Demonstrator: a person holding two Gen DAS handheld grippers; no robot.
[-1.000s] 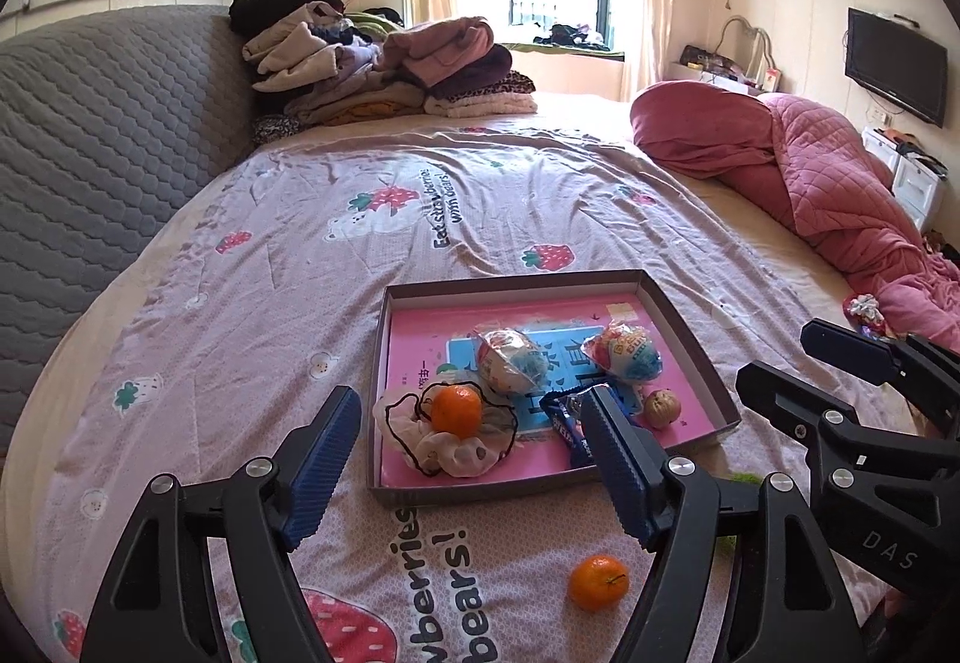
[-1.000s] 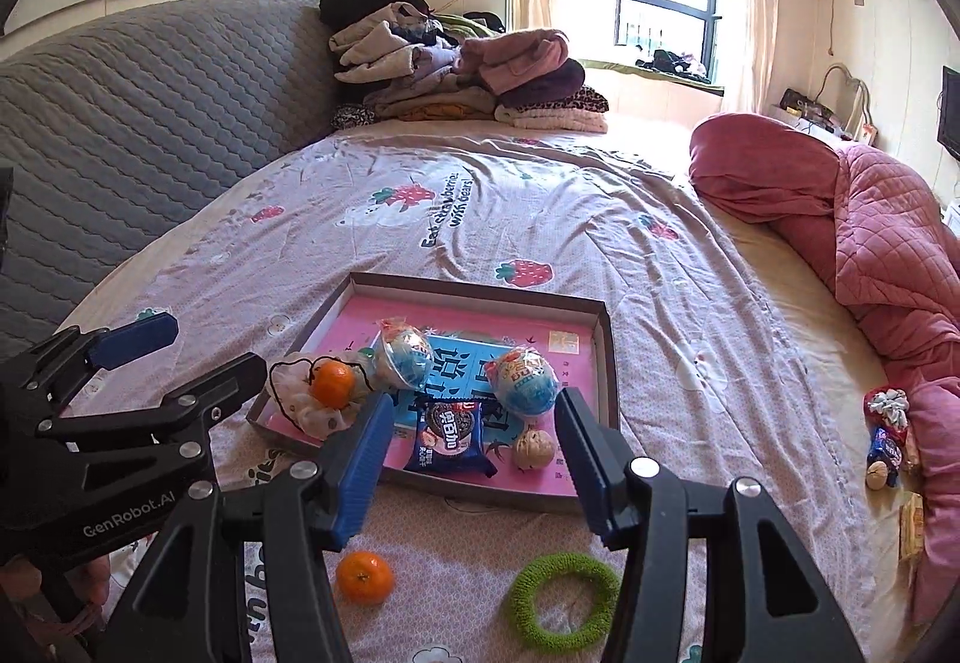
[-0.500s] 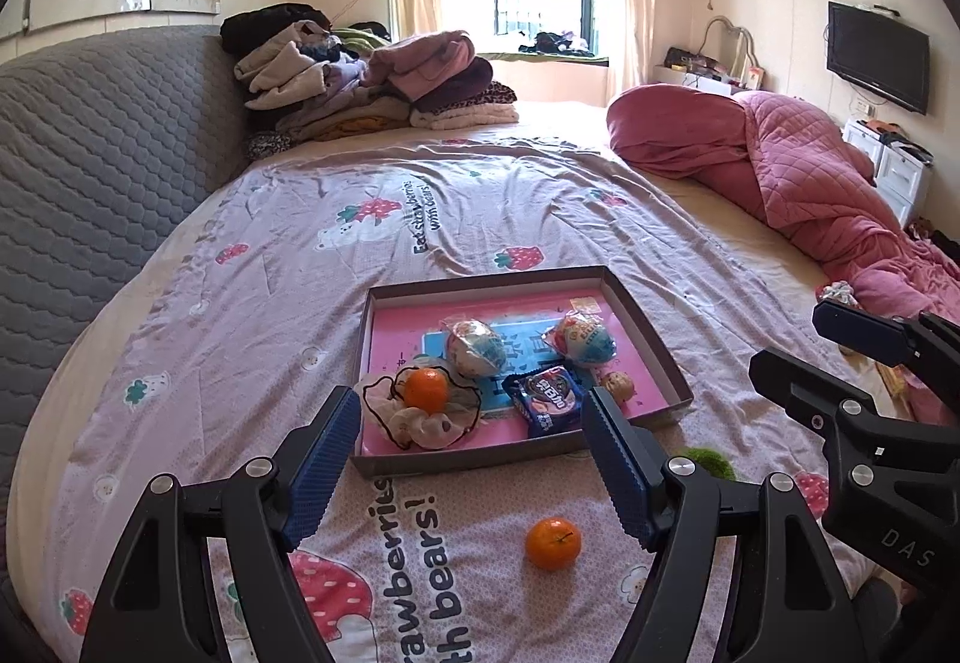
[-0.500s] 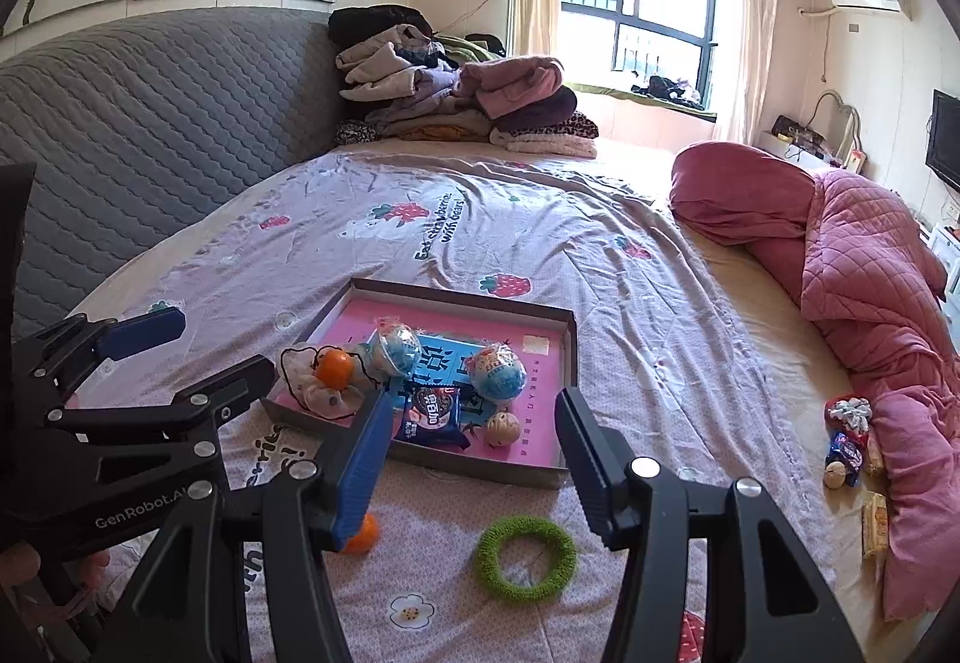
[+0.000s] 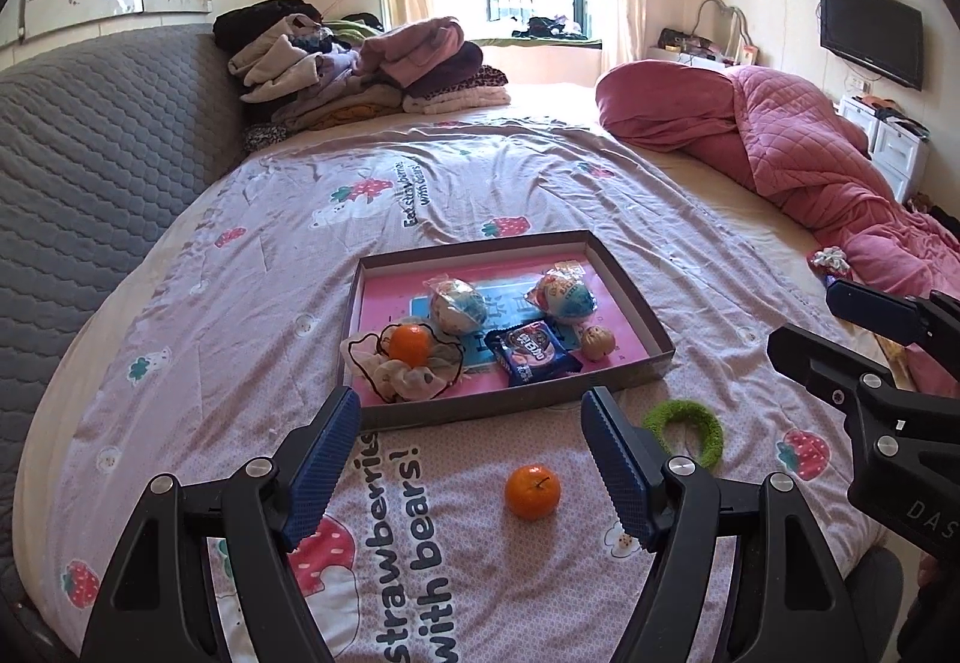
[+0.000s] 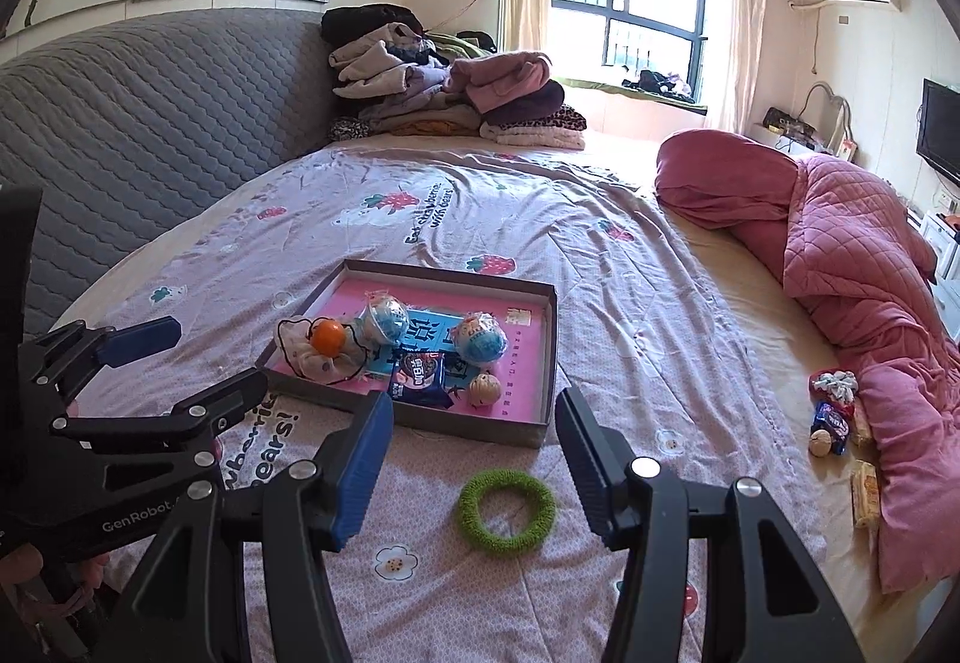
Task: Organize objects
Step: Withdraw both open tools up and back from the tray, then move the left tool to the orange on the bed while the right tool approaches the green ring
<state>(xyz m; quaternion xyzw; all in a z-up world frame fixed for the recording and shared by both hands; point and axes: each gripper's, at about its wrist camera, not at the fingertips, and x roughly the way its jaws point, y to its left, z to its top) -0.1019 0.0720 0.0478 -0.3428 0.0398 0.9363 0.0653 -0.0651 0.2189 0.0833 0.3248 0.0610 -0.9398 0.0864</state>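
Left wrist view: left gripper (image 5: 471, 459) wide open, empty. Loose orange (image 5: 532, 491) lies on the bedsheet (image 5: 252, 267) between its fingers, near the right one. Tray (image 5: 624, 297) just beyond the tips, long axis left-right, holding one orange (image 5: 410, 344), two wrapped eggs (image 5: 457, 305), one cookie packet (image 5: 531, 352).

Right wrist view: right gripper (image 6: 474, 450) wide open, empty. One green ring (image 6: 506, 510) lies flat between its fingers; tray just ahead, left of centre.

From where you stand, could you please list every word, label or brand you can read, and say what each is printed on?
"strawberries with bears!" on the lilac printed bedsheet.
"GenRobot" on the black left gripper body.
"DAS" on the black right gripper body, cut off by the frame.
"OREO", blurred and only probable, on the dark blue snack packet.
Blue characters on the pink-lined cardboard tray: unreadable.
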